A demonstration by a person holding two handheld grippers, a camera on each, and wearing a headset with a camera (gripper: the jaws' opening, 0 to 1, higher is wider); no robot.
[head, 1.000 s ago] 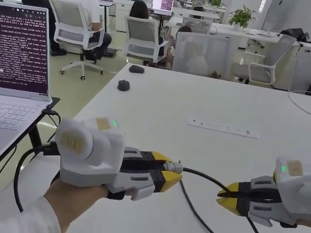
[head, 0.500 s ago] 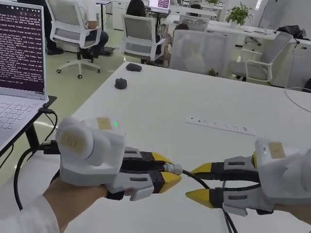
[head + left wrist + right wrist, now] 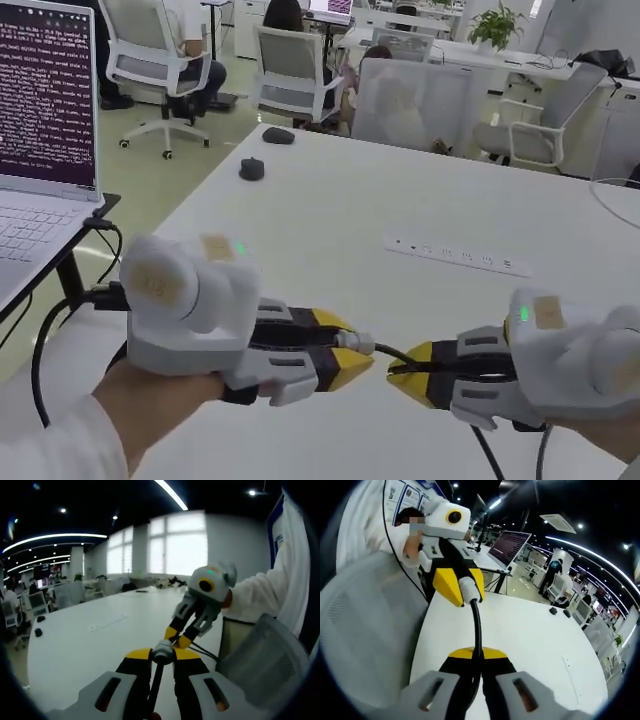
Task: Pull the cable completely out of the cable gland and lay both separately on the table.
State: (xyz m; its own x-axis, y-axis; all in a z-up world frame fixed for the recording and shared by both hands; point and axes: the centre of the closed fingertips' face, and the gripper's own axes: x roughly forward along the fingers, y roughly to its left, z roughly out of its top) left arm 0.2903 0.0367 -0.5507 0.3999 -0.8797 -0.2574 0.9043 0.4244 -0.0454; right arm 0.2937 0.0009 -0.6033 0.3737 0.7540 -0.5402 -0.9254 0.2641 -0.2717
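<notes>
The left hand-held gripper [image 3: 346, 347] is closed on the cable gland [image 3: 360, 344], which is held at the very tips of the jaws with its grey end turned to the right. The right hand-held gripper [image 3: 402, 368] is clamped on the black cable [image 3: 385, 351], just beside the gland and to the right of it. A short piece of cable is seen between the two. The long axis of the cable runs from left to right, nearly in line with both pairs of jaws. It is therefore judged that the pull should be made by the right one, straight to the right and away from the gland. Both things are held in the air over the near part of the bench [image 3: 330, 220]; nothing is laid down yet.
</notes>
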